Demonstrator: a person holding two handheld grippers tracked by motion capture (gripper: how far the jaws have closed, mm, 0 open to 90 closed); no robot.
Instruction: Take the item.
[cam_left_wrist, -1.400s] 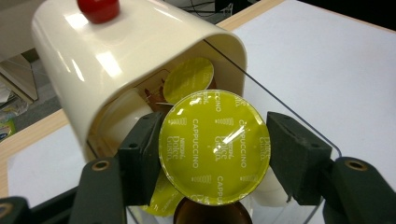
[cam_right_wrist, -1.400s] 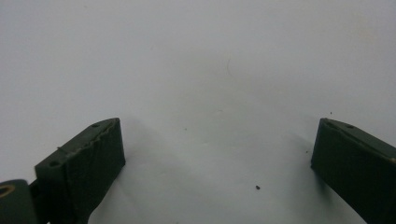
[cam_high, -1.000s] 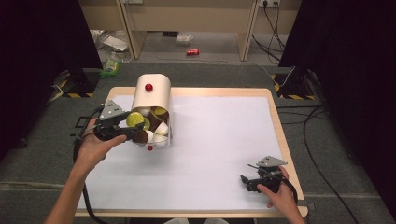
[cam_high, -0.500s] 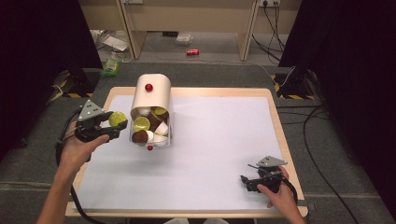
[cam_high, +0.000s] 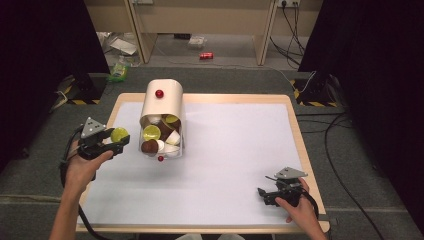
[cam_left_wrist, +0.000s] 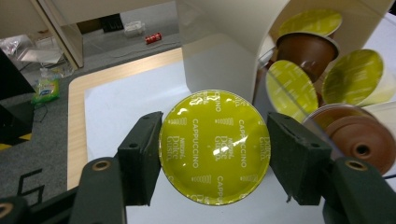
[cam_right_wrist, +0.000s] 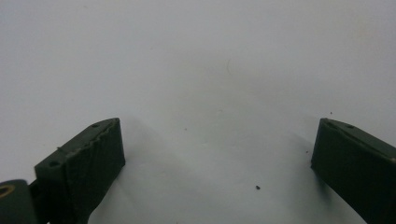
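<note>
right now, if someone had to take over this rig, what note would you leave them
Left claw: shut on a yellow-green capsule, held by its rim, foil lid facing the camera, off the left side of the dispenser.
Right claw: open, nothing between the jaws, resting low on the white mat at the near right corner.
Dispenser: lies on its side at the far left of the mat, mouth toward the person, with brown, white and yellow-green capsules inside.
Done: one capsule is out.
Left: set it down, probably on the mat, then take out the rest.
</note>
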